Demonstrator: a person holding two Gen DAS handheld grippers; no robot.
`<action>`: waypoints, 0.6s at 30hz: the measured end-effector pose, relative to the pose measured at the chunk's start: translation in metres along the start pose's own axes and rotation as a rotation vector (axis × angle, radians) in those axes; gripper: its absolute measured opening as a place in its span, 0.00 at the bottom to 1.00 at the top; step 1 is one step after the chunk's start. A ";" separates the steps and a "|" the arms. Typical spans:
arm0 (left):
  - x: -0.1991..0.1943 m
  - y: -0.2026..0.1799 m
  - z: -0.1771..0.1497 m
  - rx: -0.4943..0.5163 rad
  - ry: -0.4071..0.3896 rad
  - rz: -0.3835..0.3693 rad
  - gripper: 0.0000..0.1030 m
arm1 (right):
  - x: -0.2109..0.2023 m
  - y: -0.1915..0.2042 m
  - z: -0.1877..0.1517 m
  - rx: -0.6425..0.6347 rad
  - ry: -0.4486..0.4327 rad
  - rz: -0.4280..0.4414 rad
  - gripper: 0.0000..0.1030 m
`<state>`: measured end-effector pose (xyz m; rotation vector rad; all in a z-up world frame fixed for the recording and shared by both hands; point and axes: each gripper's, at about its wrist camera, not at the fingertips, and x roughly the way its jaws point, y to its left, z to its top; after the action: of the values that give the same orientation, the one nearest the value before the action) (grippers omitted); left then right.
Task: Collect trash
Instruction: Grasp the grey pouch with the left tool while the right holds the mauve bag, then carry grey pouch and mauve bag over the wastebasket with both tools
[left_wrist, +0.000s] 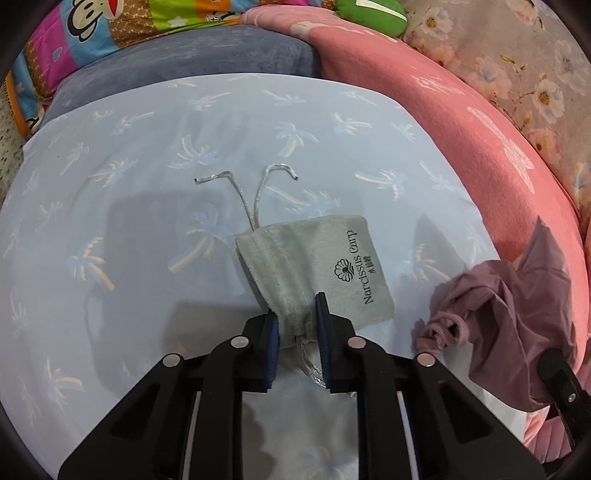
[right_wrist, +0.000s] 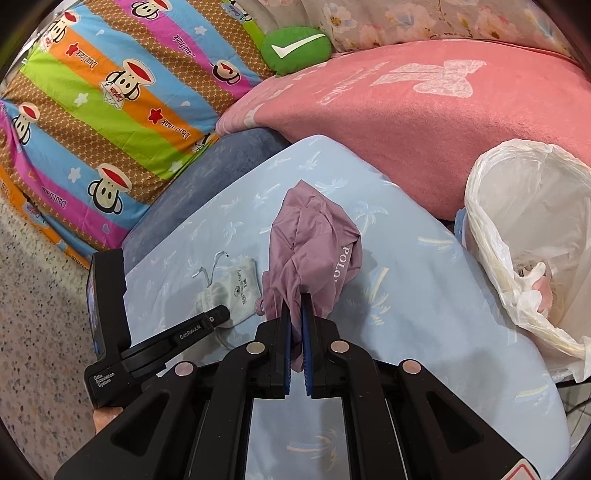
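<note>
A grey drawstring pouch (left_wrist: 314, 258) printed "Narcissus Carp" lies on the light blue palm-print surface (left_wrist: 129, 206). My left gripper (left_wrist: 297, 317) is closed on the pouch's gathered neck. The pouch also shows in the right wrist view (right_wrist: 236, 291), with the left gripper (right_wrist: 218, 315) on it. My right gripper (right_wrist: 295, 310) is shut on a mauve "POLO" fabric bag (right_wrist: 314, 243) and holds it up off the surface. The mauve bag shows at the right in the left wrist view (left_wrist: 517, 310). A bin lined with a white plastic bag (right_wrist: 528, 236) stands to the right.
A pink blanket (right_wrist: 424, 122) lies behind the blue surface. A striped cartoon-monkey quilt (right_wrist: 110, 110) and a green cushion (right_wrist: 295, 46) are at the back left. A blue-grey cushion (right_wrist: 195, 181) borders the surface. Speckled floor (right_wrist: 37, 314) is at left.
</note>
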<state>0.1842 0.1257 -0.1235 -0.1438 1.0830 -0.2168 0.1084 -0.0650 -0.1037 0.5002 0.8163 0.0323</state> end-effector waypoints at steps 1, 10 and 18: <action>-0.003 -0.002 -0.003 0.003 -0.002 -0.007 0.15 | -0.002 0.000 -0.001 -0.002 -0.001 0.001 0.05; -0.032 -0.017 -0.022 0.017 -0.033 -0.047 0.15 | -0.030 0.002 -0.006 -0.009 -0.035 0.021 0.05; -0.051 -0.015 -0.044 -0.007 -0.031 -0.078 0.15 | -0.060 0.000 -0.010 -0.022 -0.062 0.037 0.05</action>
<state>0.1204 0.1228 -0.0970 -0.1956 1.0481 -0.2799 0.0599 -0.0743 -0.0683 0.4935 0.7457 0.0592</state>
